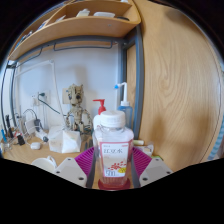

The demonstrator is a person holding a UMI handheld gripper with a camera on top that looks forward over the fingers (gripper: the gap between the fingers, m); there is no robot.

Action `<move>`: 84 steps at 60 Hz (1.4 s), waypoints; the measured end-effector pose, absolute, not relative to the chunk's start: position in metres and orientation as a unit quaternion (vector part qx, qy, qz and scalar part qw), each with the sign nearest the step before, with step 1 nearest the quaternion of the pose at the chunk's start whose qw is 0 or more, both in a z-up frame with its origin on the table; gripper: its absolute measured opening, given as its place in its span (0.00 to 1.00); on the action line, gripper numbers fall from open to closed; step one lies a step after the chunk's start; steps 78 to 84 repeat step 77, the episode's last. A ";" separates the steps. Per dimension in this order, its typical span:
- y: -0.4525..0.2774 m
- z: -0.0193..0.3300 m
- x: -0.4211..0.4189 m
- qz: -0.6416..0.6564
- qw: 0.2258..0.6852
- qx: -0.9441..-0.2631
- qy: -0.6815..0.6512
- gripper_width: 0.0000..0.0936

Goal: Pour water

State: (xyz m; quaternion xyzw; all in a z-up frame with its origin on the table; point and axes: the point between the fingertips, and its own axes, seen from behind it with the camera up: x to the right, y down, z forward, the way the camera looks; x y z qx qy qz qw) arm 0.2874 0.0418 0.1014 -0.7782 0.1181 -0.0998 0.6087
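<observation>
A bottle (pixel 111 146) with a pink label and a red-and-white pump top is seen between the jaws of the gripper (pixel 113 165), with the pink pads (pixel 86 158) pressed against its sides; it is judged to be clamped and lifted clear of the table (pixel 30 153). The bottle is held upright. Beyond the jaws, a wooden shelf (pixel 80 22) and a wall panel are seen, and small clutter is seen on the table off to the left. No cup or other receiving vessel can be made out. The carry step appears to be in hand. For the next move, a vessel must be found and the bottle brought over it, then tilted slowly with the grip kept firm.
</observation>
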 end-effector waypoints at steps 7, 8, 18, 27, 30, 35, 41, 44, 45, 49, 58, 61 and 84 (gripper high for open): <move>0.036 0.099 0.289 -0.088 0.615 -0.771 0.138 0.63; 0.034 0.098 0.288 -0.083 0.614 -0.772 0.142 0.64; 0.021 0.081 0.288 -0.076 0.587 -0.790 0.157 0.81; -0.011 0.064 0.264 -0.052 0.547 -0.826 0.130 0.87; -0.029 0.062 0.255 -0.046 0.530 -0.838 0.117 0.88; -0.061 0.065 0.242 -0.029 0.503 -0.856 0.119 0.87; -0.092 0.082 0.230 -0.019 0.477 -0.873 0.099 0.87; -0.105 0.096 0.227 -0.026 0.472 -0.876 0.091 0.87; -0.108 0.100 0.226 -0.027 0.471 -0.877 0.090 0.87; -0.118 0.117 0.218 -0.018 0.470 -0.877 0.092 0.86; -0.124 0.156 0.204 0.008 0.490 -0.867 0.094 0.87; -0.127 0.165 0.200 0.012 0.493 -0.865 0.095 0.86; -0.138 0.179 0.197 0.015 0.487 -0.870 0.083 0.85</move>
